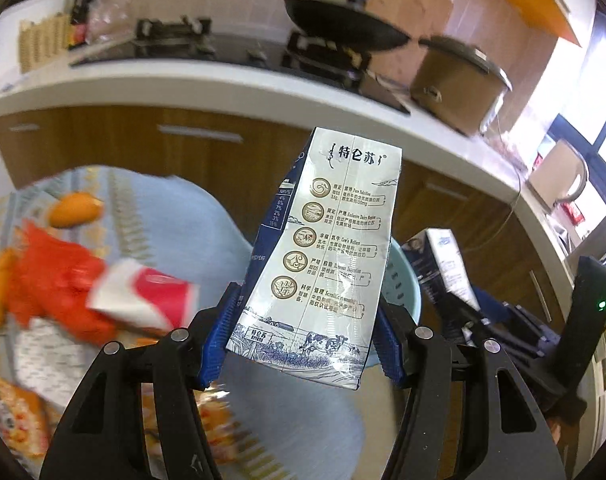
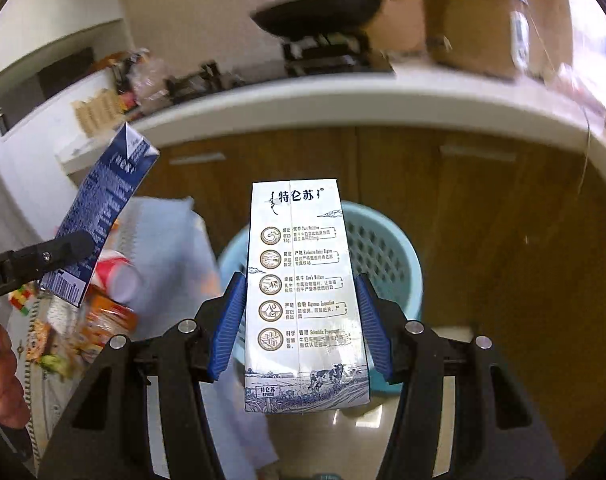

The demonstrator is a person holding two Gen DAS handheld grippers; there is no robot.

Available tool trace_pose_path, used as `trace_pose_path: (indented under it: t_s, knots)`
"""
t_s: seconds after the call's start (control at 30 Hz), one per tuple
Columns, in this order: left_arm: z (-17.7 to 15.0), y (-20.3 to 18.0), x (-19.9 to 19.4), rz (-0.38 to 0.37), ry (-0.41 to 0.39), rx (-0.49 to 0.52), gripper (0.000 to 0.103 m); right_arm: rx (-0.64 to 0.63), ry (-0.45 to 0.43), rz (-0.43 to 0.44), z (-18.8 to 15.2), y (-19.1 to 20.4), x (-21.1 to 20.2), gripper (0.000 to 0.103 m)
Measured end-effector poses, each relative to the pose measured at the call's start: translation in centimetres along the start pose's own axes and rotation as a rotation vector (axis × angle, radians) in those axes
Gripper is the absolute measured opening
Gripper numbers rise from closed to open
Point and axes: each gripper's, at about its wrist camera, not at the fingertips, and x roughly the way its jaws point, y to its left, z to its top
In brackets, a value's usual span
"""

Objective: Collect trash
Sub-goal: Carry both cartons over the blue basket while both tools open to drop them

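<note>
Both your grippers are clamped on milk cartons: left gripper squeezes a dented carton, right gripper pinches an upright carton between its blue fingers. The light-blue basket sits right behind it on open floor, tablecloth edge just left.

A: How does the left gripper stand?

B: Its black arms rise from the bottom of the frame, and its ribbed blue fingers press both sides of a pale milk carton that leans to the right.

A: And the right gripper?

B: The same pose, fingers clamped on a second, upright pale milk carton. At lower left of that view, a bare hand grips the other tool's handle.
</note>
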Motion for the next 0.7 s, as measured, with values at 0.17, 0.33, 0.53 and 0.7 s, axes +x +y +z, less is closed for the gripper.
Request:
trace_pose_path:
  t_s: [0.17, 0.33, 0.53, 0.7]
  knots:
    - [-0.7, -1.2, 4.5, 0.004, 0.079, 0.006, 0.059, 0.107, 0.086, 0.082, -0.8, -2.7, 3.7, 0.052]
    - [-1.1, -1.5, 7.3, 0.015, 0.125, 0.012, 0.058, 0.159, 0.125, 0.086, -1.2, -4.3, 5.8, 0.052]
    - [-1.1, -2.1, 9.1, 0.004, 0.144, 0.029, 0.063, 0.154, 0.134, 0.048, -1.1, -4.5, 6.8, 0.053]
    - [-1.3, -2.1, 8.5, -0.004, 0.127, 0.046, 0.070, 0.176, 0.132, 0.032, -1.1, -5.2, 7.4, 0.056]
